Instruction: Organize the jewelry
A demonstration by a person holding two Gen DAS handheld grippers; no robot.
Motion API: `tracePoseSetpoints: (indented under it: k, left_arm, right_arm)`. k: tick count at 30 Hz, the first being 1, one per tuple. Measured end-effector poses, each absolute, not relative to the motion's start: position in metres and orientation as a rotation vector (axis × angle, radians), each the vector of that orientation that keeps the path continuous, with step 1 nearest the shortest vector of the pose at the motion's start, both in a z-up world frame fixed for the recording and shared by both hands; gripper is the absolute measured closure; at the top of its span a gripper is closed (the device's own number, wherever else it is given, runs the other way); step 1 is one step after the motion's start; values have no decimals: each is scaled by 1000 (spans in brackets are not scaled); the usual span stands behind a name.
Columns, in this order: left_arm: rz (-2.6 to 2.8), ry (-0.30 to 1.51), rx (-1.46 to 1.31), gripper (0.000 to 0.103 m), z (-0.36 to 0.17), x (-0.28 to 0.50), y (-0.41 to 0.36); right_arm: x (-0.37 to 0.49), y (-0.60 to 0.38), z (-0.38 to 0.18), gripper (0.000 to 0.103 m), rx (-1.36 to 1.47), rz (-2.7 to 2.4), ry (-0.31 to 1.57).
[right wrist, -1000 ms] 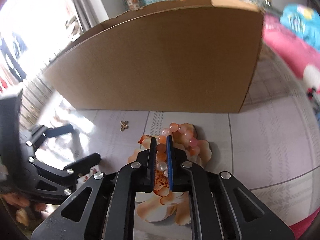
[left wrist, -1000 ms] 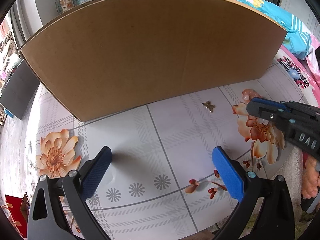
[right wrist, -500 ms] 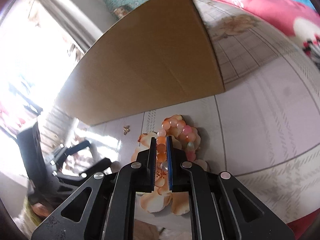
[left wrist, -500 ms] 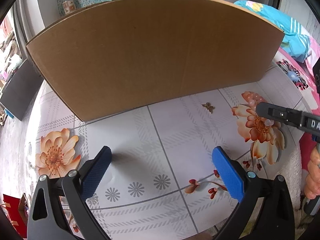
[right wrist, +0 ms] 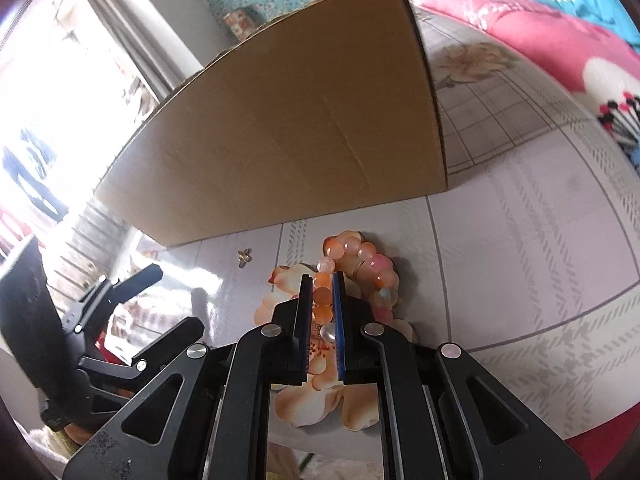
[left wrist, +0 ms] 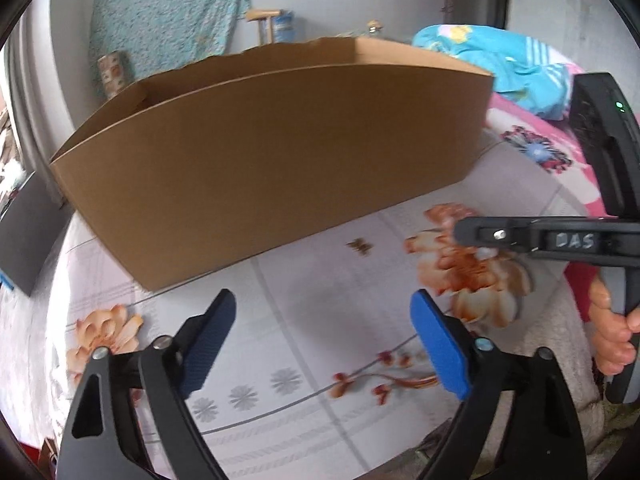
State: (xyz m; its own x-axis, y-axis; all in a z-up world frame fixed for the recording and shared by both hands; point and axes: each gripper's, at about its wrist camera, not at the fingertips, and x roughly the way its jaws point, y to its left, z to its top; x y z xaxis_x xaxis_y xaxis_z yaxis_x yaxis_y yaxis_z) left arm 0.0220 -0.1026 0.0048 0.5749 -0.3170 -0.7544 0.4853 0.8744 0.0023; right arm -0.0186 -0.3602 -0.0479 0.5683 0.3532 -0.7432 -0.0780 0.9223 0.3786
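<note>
A bracelet of orange and pink beads (right wrist: 360, 258) lies on a flower printed on the tiled floor, and my right gripper (right wrist: 322, 300) is shut on its near side. In the left wrist view the right gripper (left wrist: 460, 234) reaches in from the right, low over that flower. A small gold butterfly charm (left wrist: 359, 245) (right wrist: 243, 256) lies loose on the floor near the cardboard box (left wrist: 280, 152) (right wrist: 300, 128). My left gripper (left wrist: 324, 340) hovers over bare floor with its jaws closing and nothing between them. It also shows at the left of the right wrist view (right wrist: 168, 300).
The tall open-topped box stands just behind the jewelry. A person's hand (left wrist: 612, 340) holds the right gripper's handle. Pink and blue bedding (right wrist: 540, 28) lies to the right, and a dark flat panel (left wrist: 28, 236) lies at the left.
The left view has tipped upward, so the box's open top now shows, and its jaws stand a little narrower. The right gripper has shifted sideways and rolled, still holding the bracelet.
</note>
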Motion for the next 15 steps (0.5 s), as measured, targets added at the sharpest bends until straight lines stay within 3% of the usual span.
tracePoseSetpoints:
  k: [2, 10, 15]
  left_arm:
    - [-504, 842, 221, 34, 4, 25, -110]
    - [-545, 883, 238, 63, -7, 49, -137]
    - [-539, 867, 272, 71, -7, 51, -138]
  right_arm:
    - [-20, -360, -47, 96, 301, 254, 932]
    - [-26, -359, -48, 96, 289, 242, 907]
    - [-29, -352, -52, 96, 313, 259, 903]
